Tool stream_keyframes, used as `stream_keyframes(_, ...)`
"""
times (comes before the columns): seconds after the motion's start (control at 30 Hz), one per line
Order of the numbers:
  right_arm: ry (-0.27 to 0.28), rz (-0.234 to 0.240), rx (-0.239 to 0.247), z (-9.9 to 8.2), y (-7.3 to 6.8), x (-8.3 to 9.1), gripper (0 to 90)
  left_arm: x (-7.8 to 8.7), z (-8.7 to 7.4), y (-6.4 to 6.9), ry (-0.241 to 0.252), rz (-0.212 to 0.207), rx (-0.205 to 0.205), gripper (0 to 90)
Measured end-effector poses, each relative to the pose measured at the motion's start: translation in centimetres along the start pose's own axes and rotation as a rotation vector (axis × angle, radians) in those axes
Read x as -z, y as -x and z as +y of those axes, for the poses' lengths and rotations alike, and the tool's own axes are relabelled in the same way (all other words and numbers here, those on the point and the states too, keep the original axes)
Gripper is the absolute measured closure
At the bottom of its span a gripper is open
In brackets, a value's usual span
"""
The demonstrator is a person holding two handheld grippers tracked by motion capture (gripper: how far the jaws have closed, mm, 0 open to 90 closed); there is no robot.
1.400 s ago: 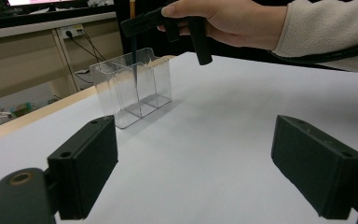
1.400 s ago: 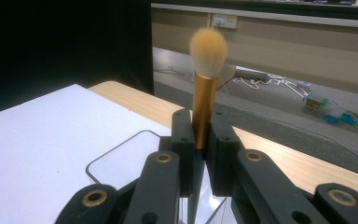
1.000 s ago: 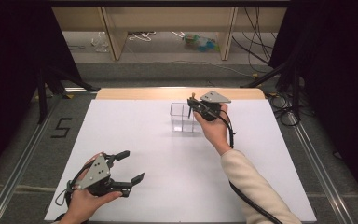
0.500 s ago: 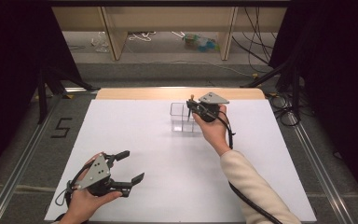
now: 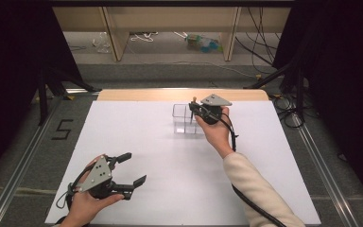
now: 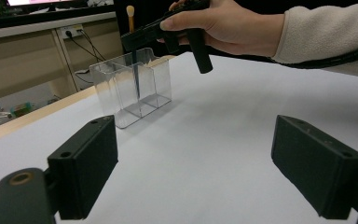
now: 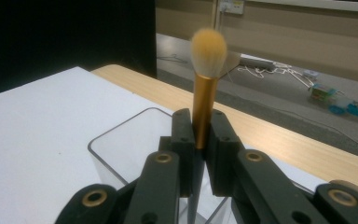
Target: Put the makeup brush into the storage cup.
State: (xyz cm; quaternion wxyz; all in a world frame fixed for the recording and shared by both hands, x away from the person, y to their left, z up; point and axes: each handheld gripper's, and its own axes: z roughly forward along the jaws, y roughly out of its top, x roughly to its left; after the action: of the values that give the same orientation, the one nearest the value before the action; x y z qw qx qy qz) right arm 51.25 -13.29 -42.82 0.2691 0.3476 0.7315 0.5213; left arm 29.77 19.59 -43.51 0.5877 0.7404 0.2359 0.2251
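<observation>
A makeup brush point(image 7: 205, 79) with a gold ferrule and pale bristles stands upright, bristles up, clamped between the jaws of my right gripper point(image 7: 199, 149). Its dark handle point(image 6: 135, 74) reaches down into a clear plastic organiser box point(image 5: 185, 119) with compartments, at the far middle of the white table. The high view places my right gripper point(image 5: 194, 109) over the box's right side. My left gripper point(image 5: 133, 168) rests near the table's front left edge, jaws wide open and empty, pointing toward the box point(image 6: 133, 91).
A white sheet point(image 5: 137, 142) covers the table, with a wooden strip point(image 5: 137, 94) along its far edge. Metal rails point(image 5: 23, 161) run along both sides. Cables and small items lie on the floor point(image 5: 170, 42) beyond the table.
</observation>
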Motion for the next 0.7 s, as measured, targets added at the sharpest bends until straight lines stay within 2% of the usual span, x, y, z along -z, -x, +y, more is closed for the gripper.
stream_keyframes(0.03,-0.008,0.004,-0.017,0.0,-0.1,0.0,83.6,0.0,0.0,0.0,0.0,0.0,0.0,14.3)
stream_keyframes(0.13,-0.002,0.006,-0.007,-0.1,0.0,-0.1,82.9,0.0,0.0,0.0,0.0,0.0,-0.001,14.3)
stream_keyframes(0.17,-0.012,0.012,-0.015,0.0,-0.1,0.0,78.8,0.0,0.0,0.0,0.001,0.0,0.0,14.3)
stream_keyframes(0.2,-0.001,0.032,-0.014,0.1,0.0,0.0,70.1,0.0,0.0,0.0,0.0,0.0,-0.001,14.3)
stream_keyframes(0.23,-0.014,0.043,-0.024,0.2,0.0,0.0,57.2,0.0,0.0,0.0,0.001,0.0,0.0,14.3)
stream_keyframes(0.3,-0.001,0.049,-0.006,0.4,0.0,0.0,34.0,0.0,0.0,0.0,0.001,0.0,0.0,14.3)
stream_keyframes(0.33,0.005,0.038,-0.016,0.4,-0.1,0.0,25.3,0.0,0.0,0.0,0.001,-0.001,0.0,14.3)
stream_keyframes(0.37,-0.016,0.054,-0.023,0.5,-0.1,0.2,19.9,0.0,0.0,0.0,0.001,-0.001,0.001,14.3)
stream_keyframes(0.4,-0.018,0.055,-0.004,0.6,0.0,0.3,16.0,0.0,0.0,0.0,0.001,-0.001,0.001,14.3)
stream_keyframes(0.5,-0.023,0.009,0.011,0.8,0.1,0.8,16.1,0.0,0.0,0.0,0.001,-0.001,0.002,14.3)
stream_keyframes(0.7,-0.027,-0.036,0.013,0.8,0.6,1.9,13.6,0.0,0.0,0.0,0.0,0.0,0.002,14.3)
